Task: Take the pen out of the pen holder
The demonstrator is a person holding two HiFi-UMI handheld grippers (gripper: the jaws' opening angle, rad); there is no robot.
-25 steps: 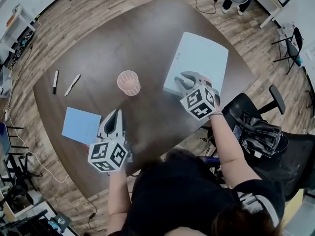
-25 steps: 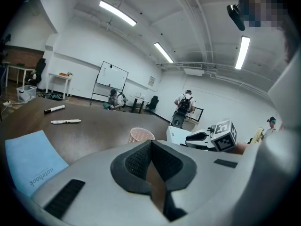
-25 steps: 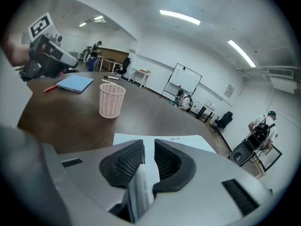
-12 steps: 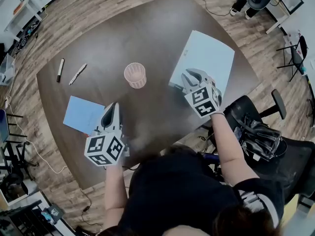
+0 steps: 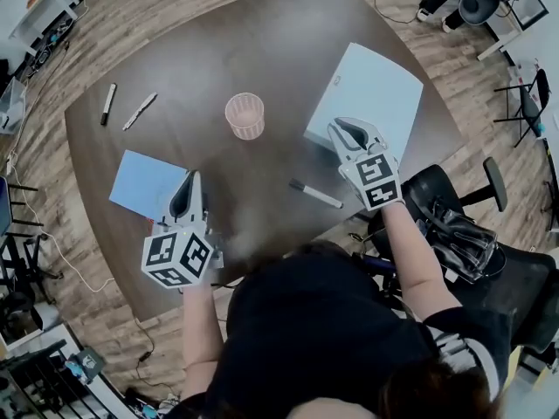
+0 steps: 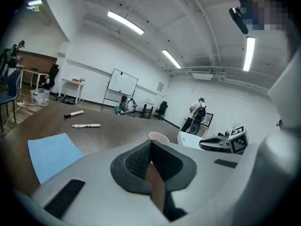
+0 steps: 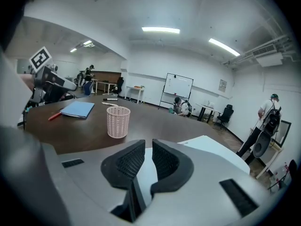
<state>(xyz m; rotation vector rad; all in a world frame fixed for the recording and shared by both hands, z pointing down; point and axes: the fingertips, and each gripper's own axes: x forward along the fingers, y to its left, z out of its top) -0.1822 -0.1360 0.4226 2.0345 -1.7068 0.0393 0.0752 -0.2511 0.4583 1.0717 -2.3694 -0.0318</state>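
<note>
Lying pen (image 5: 316,194): flat on worktop (image 5: 262,51), nearer than pen holder (image 5: 244,114), to its right
Left claw (image 5: 189,180): pads together, empty, near-left of pen holder
Right claw (image 5: 343,127): narrow gap, just been closing, nothing between, right of pen holder

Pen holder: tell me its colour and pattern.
The pen holder is pale pink with a fine mesh wall, clearest in the right gripper view.

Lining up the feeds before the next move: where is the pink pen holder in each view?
Head view: pen holder in the upper middle, slightly left of centre.
Left gripper view: pen holder mid-frame, only its top showing.
Right gripper view: pen holder left of centre, standing upright.
Shared landmark: the blue sheet, in all three views.
</note>
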